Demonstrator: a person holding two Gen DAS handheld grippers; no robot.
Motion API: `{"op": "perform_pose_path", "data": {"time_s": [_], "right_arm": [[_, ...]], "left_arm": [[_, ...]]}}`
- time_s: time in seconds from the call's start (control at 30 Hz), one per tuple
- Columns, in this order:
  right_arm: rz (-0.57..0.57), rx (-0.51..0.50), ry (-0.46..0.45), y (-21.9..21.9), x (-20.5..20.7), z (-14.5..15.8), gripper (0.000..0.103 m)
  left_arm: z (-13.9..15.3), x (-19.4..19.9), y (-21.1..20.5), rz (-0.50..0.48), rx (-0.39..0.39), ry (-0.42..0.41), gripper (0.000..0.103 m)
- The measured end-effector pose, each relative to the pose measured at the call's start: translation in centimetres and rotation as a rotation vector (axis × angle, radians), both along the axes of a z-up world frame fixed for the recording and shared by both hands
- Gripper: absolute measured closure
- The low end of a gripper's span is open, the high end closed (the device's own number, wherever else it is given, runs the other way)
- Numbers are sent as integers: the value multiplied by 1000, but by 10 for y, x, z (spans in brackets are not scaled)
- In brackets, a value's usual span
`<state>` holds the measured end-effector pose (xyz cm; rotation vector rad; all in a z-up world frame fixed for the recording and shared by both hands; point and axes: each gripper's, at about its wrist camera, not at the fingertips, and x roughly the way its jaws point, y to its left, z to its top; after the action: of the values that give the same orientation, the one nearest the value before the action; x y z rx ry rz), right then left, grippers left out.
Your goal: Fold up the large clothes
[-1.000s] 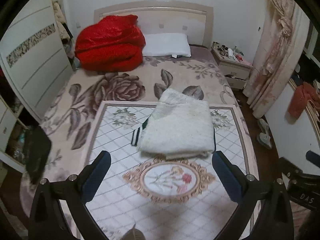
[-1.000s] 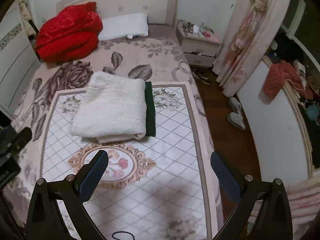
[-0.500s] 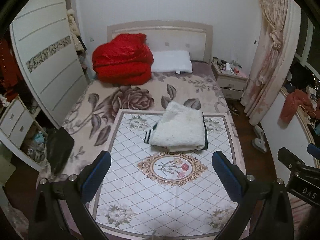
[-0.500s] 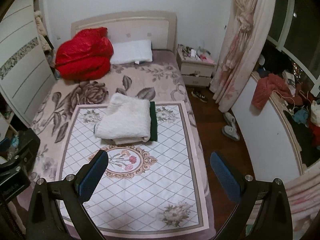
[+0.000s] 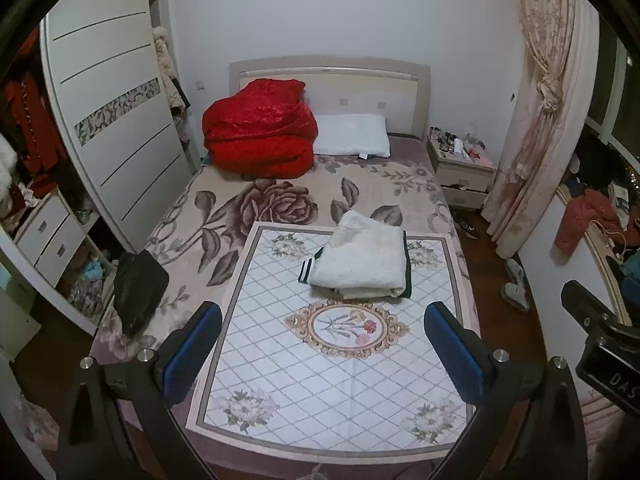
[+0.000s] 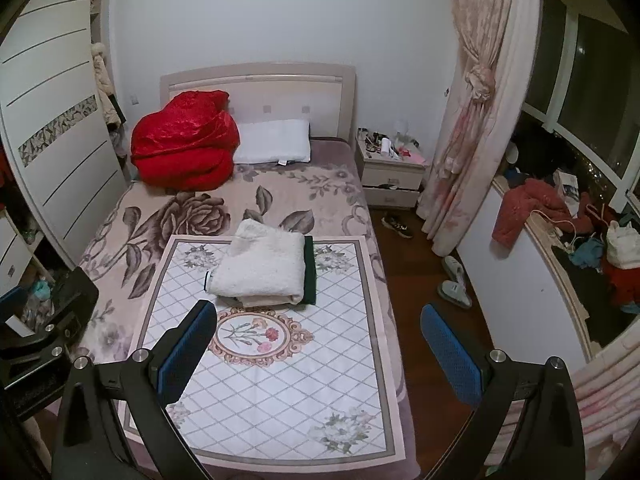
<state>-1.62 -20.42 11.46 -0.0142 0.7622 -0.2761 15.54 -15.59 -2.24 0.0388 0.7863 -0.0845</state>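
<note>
On the far half of the white diamond-patterned mat (image 5: 320, 364), beyond its round flower medallion, lay the folded white fleecy garment (image 5: 362, 264), squared into a thick bundle with a dark green lining showing along its right edge and a striped cuff poking out at its left. That mat was spread over the foot of the bed (image 5: 224, 216), whose blanket bore large rose prints. Up at the headboard sat a bundled red quilt (image 5: 258, 130) with a white pillow (image 5: 352, 136) just beside it. A dark item (image 5: 138, 290) lay at the bed's left edge.

Both tools hung well back from the garment, above the near end of the bed. The left hand-held gripper (image 5: 320, 352) had its blue-padded fingers (image 5: 192, 354) spread wide with nothing between them. The right hand-held gripper (image 6: 318, 350) was likewise spread wide and empty, one of its fingers (image 6: 450, 354) out over the wooden floor (image 6: 416, 292) to the bed's right, where slippers (image 6: 454, 282) lay near a knotted floral curtain (image 6: 476, 120) and a cluttered nightstand (image 6: 394, 168).
</note>
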Motion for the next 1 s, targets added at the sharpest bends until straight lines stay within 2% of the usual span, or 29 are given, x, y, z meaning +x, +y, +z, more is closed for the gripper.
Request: {"op": "perform_pose_path", "data": {"time_s": [0.1,0.53,0.77,1.0], "right_arm": [[19,13,28,3,-5,6,0],[40,-2,0,8,-20,35,0],[40,8,1,8,-23,38,0],[38,10,-8,12,-30,40,0]], "left_arm": [[4,-3,-3,-5,11,6,0],[21,-14,-3,-3,21,2,0],[24,-20,3,2,-3,-7,0],[27,-20,2,5,14,-22,0]]}}
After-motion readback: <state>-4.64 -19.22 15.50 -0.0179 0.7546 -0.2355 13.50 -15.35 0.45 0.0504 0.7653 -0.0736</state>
